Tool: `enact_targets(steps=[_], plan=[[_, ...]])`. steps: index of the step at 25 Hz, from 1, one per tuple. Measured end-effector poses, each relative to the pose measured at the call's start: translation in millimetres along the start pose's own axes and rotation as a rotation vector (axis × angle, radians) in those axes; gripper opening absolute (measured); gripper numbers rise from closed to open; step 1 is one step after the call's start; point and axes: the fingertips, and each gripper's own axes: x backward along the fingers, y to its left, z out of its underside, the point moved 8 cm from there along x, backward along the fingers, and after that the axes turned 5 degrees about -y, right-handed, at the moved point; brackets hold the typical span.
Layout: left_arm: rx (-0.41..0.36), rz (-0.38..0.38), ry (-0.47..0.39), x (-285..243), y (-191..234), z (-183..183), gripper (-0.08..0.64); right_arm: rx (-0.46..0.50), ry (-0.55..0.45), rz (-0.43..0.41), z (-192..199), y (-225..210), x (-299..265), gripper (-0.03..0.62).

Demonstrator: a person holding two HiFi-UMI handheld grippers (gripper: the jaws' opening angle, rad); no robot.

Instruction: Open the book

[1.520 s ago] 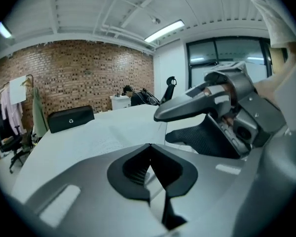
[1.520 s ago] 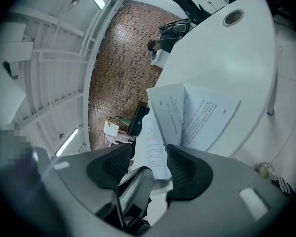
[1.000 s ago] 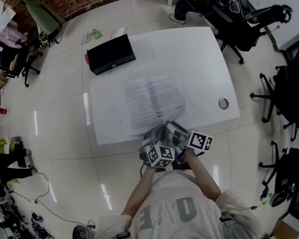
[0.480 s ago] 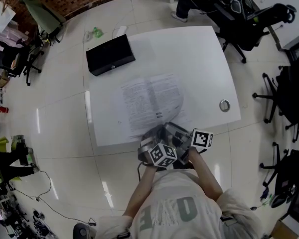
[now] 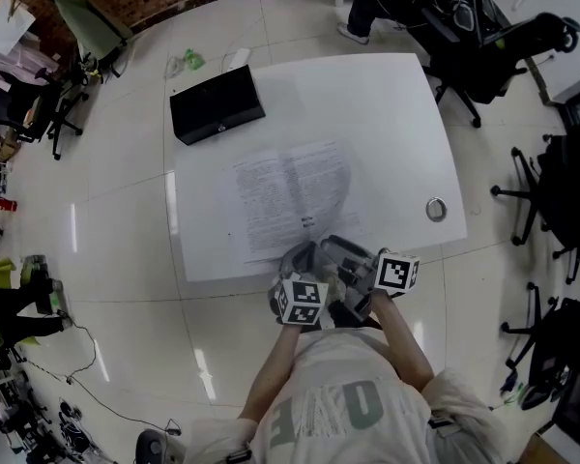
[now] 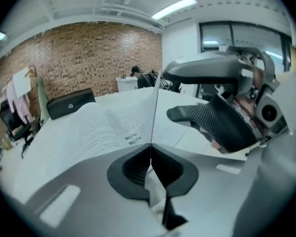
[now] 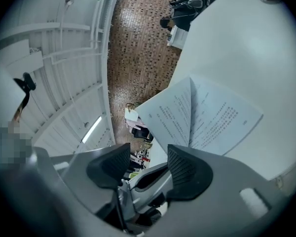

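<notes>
head view: the open book (image 5: pixel 292 196) lies by the bench's (image 5: pixel 396 104) near edge, spine pointing away from the left hand-held gripper (image 5: pixel 298 259) and right hand-held gripper (image 5: pixel 340 249); a shut black case (image 5: pixel 217 103) at the far left corner. left gripper view: the left one's jaws, just closing, pinch a page (image 6: pixel 154 107) edge-on. right gripper view: the right one gapes, empty.

Ahead of the jaws: white-paged open book (image 6: pixel 103 127) with fine black print. Its white page (image 6: pixel 154 102) sits in the left gripper's (image 6: pixel 150 149) just-closed black dimpled jaws. Beyond, a black rectangular box (image 6: pixel 70 104); red-brown brick wall (image 6: pixel 89 53).
</notes>
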Motion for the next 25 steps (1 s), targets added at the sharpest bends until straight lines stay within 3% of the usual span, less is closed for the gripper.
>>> enact_targets(steps=[2,5,7,9,10,16,20,22,25], plan=[[0.107,-0.004,-0.064,5,5,2,0.026,0.103,0.018,0.064,-4,-2,7,0.228],[0.259,-0.022,-0.147,12,11,11,0.026,0.366,0.072,0.264,-8,-15,10,0.21],[0.362,-0.044,-0.194,18,17,14,0.026,0.551,0.085,0.417,-10,-24,8,0.149],[0.439,-0.069,-0.236,24,23,18,0.027,0.677,0.068,0.529,-13,-31,5,0.042],[0.481,-0.083,-0.259,27,25,21,0.028,0.711,0.075,0.569,-13,-34,3,0.005],[0.845,-0.186,-0.422,46,48,48,0.029,0.916,0.254,0.729,-1,-49,-9,0.005],[1.052,-0.237,-0.476,53,52,71,0.029,0.879,0.256,0.731,3,-48,-7,0.005],[1.093,-0.25,-0.474,54,52,78,0.042,0.874,0.255,0.733,5,-47,-7,0.005],[1.036,-0.26,-0.451,56,53,78,0.066,0.9,0.257,0.744,7,-46,-9,0.005]])
